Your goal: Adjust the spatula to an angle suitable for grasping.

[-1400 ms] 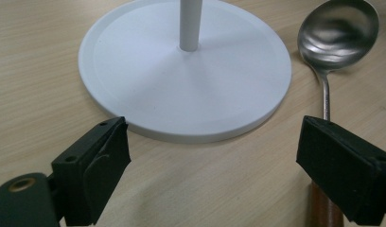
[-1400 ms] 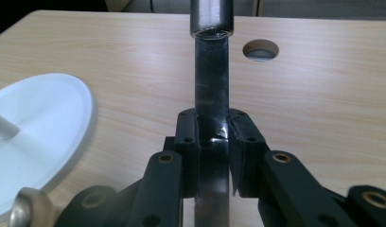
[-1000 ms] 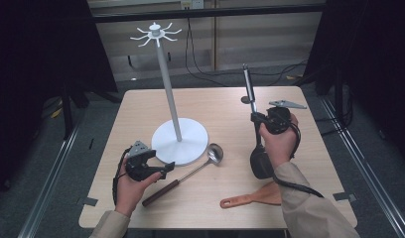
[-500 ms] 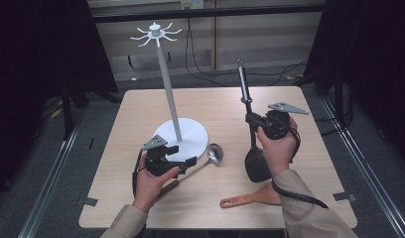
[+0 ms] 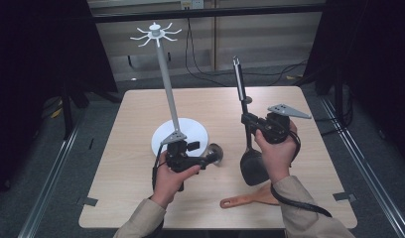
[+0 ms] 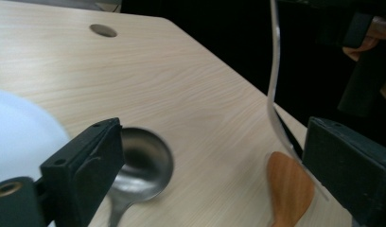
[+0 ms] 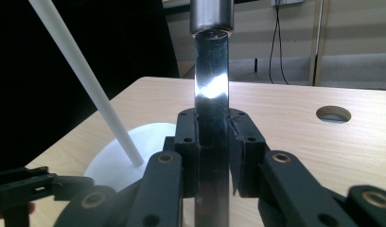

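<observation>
two grippers work over a light wooden table (image 5: 141, 124). the right gripper (image 5: 251, 120), held up in the person's right hand (image 5: 277, 151) at the right of the high view, is clenched on the metal handle of a black spatula (image 5: 253, 166); the handle stands nearly upright, its far end rising above the jaws and its dark blade hanging below, just over the tabletop. in the right gripper view the two jaws press on either side of that shiny handle (image 7: 211, 118).

the left gripper (image 5: 200, 161), in the left hand (image 5: 168, 178), sits low near the middle of the table, just near of the white round base of a utensil stand (image 5: 168, 84), whose thin pole rises to a ring of hooks. its jaws are spread wide and hold nothing; in the left gripper view the steel ladle (image 6: 144, 163) lies on the table with its bowl just beside one jaw. a wooden spatula (image 5: 247, 200) lies flat near the table's near right edge, below the black blade.
</observation>
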Demonstrator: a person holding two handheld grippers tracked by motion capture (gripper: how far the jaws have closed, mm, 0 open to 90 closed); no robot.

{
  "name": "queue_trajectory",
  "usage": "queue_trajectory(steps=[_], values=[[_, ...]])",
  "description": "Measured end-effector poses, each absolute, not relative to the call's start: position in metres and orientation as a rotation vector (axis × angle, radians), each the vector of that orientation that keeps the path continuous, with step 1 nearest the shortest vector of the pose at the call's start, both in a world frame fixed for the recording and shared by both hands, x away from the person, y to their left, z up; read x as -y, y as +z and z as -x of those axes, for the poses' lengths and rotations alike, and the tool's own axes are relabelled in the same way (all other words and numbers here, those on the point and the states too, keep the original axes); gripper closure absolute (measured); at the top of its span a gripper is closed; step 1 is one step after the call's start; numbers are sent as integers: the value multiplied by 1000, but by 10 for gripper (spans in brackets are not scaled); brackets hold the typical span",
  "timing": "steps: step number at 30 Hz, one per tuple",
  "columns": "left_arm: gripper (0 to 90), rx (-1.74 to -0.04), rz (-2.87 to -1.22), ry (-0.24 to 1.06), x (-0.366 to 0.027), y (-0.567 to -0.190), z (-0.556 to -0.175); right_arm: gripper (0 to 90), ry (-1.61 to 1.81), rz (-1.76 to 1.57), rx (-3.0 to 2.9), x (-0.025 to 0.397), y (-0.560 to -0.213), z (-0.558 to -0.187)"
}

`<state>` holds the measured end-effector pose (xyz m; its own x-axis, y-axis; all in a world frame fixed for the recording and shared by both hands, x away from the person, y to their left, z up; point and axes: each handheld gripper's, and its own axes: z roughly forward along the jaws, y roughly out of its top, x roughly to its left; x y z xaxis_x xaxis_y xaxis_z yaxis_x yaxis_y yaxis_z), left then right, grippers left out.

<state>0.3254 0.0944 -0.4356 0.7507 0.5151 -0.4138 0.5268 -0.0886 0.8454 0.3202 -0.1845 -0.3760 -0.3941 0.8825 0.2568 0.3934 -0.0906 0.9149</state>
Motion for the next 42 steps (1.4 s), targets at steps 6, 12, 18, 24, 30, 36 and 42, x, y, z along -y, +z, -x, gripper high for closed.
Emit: queue_trajectory(steps=[6, 12, 18, 24, 30, 36, 42], values=[[248, -729, -1713, -36, -74, -427, -327, 762, 1525, -1349, -1776, 174, -368, -317], [358, -733, -1682, -66, -61, -419, -330, 761, 1548, -1313, -1789, 162, -363, -316], [477, -755, -1651, -130, -58, -416, -335, 761, 1545, -1293, -1810, 152, -365, -313], [586, -788, -1608, -150, -52, -413, -338, 761, 1552, -1293, -1815, 147, -367, -313], [747, -796, -1590, -146, -49, -410, -339, 761, 1571, -1298, -1813, 142, -364, -311], [872, -801, -1575, -149, -48, -405, -338, 761, 1590, -1283, -1802, 141, -362, -311], [883, -814, -1595, -136, -49, -404, -338, 755, 1609, -1294, -1792, 141, -363, -312]])
